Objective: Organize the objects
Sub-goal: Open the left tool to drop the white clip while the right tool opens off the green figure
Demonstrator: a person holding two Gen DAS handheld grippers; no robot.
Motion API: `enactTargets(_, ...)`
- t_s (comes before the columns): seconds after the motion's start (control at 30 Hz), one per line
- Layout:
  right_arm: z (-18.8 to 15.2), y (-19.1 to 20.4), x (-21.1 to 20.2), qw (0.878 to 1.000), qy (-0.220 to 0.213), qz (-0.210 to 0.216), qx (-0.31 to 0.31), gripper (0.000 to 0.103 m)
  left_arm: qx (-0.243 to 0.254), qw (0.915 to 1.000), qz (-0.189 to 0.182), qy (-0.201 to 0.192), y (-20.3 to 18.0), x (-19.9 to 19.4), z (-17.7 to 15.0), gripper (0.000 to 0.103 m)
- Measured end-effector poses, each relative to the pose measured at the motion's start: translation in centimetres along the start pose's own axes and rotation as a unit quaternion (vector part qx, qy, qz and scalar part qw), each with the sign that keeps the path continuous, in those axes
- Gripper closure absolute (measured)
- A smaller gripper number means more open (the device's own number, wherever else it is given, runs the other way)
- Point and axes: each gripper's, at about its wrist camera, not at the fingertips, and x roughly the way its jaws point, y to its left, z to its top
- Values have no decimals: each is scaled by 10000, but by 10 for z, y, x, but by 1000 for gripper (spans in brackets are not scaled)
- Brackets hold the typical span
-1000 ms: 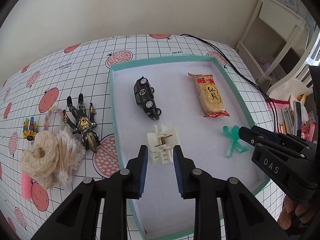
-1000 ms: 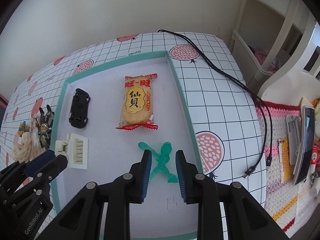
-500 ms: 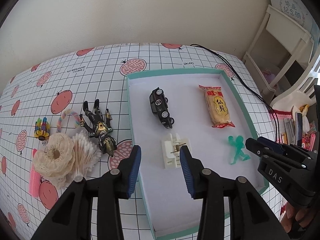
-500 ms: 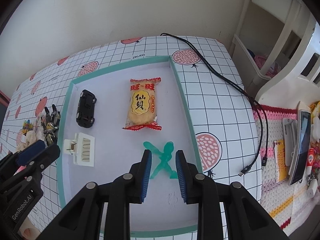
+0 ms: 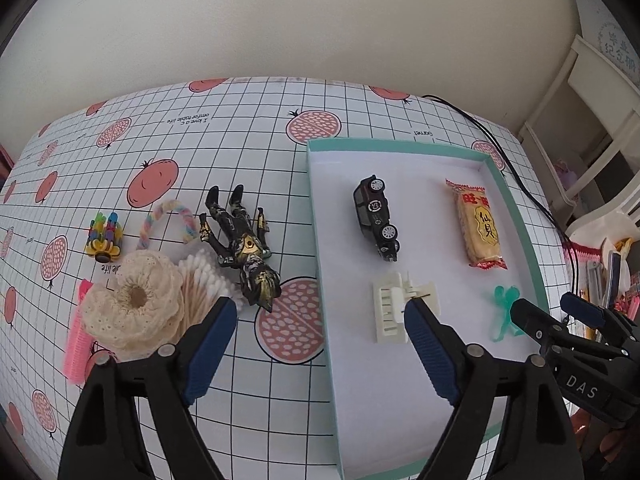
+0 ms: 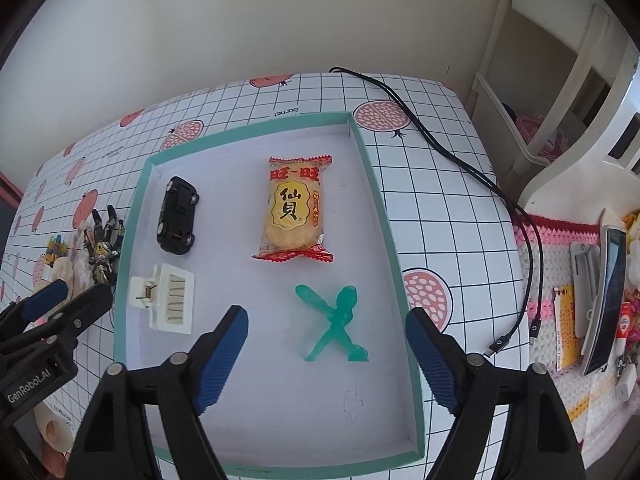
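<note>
- Teal-rimmed white tray (image 5: 316, 216) on the grid-patterned table (image 5: 240, 128); inside it a black toy car (image 5: 376, 218), a snack packet (image 5: 482, 230), a white hair clip (image 5: 394, 306) and a green translucent figure (image 6: 334, 322).
- Left tongs (image 5: 320, 336) spread wide and holding nothing, hung above the tray's left wall: one blue pad over the table by the cotton swabs (image 5: 202, 280), the other just at the white hair clip's near edge.
- Right tongs (image 6: 326, 338) likewise spread wide and empty, straddling the green translucent figure, which lay flat on the tray floor between the two pads, touching neither.
- Left of the tray, on the table: a black-and-gold action figure (image 5: 242, 242) lying on its back, just beside the cotton swabs and a cream lace scrunchie (image 5: 132, 300); a pastel twisted loop (image 5: 168, 220), a small multicoloured toy (image 5: 104, 236) and a pink comb (image 5: 78, 344) farther left.
- Black cable (image 6: 460, 164) running across the table to the right of the tray, well apart from both tongs.
</note>
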Motion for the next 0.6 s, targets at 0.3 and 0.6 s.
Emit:
enactTargets(0.3,0,5,-1,9999,-83,25,-124,0,-231,9996,85,-103,14,-2,2,7)
enactTargets(0.6,-1,6,-1,9998,-90,46,-192,0,-306,9995,7,-97,17,-3,3,7)
